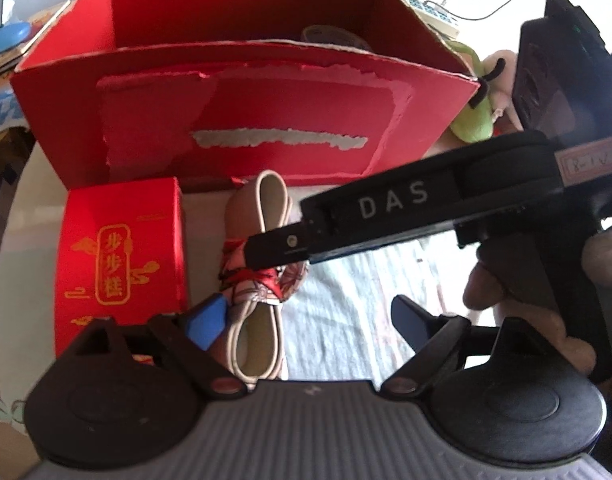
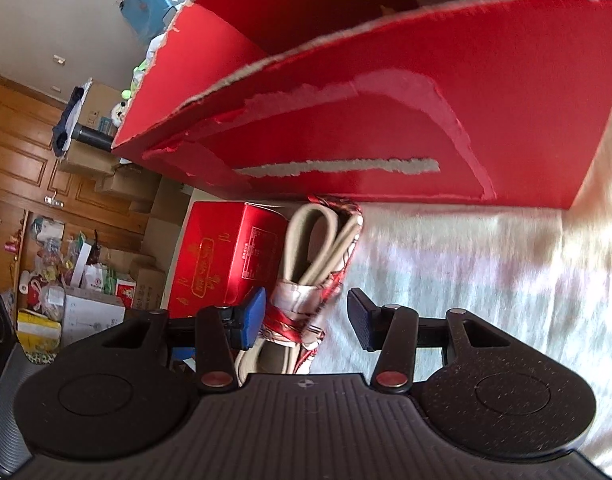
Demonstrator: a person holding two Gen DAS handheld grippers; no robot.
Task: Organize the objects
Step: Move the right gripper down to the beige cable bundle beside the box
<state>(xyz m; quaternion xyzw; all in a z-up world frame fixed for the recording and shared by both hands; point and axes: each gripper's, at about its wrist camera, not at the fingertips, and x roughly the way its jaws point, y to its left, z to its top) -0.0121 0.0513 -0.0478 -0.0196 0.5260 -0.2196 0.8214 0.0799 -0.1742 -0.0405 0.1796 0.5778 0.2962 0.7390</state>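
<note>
Left gripper (image 1: pixel 309 320) jaws apart, over a folded beige strap bundle bound with red patterned ribbon (image 1: pixel 262 276) on the white cloth-covered worktop (image 1: pixel 357 292). Right gripper (image 2: pixel 306 316) also apart — straddling the bundle. Small red printed carton (image 1: pixel 122 256) just beside; torn open red cardboard box (image 1: pixel 242 116) behind.

Left gripper (image 1: pixel 309 320) level, jaws wide apart. Right gripper (image 2: pixel 306 320) also spread open, reaching in from the right across the left claw's front, a hand (image 1: pixel 501 276) wrapped round its grip.
</note>
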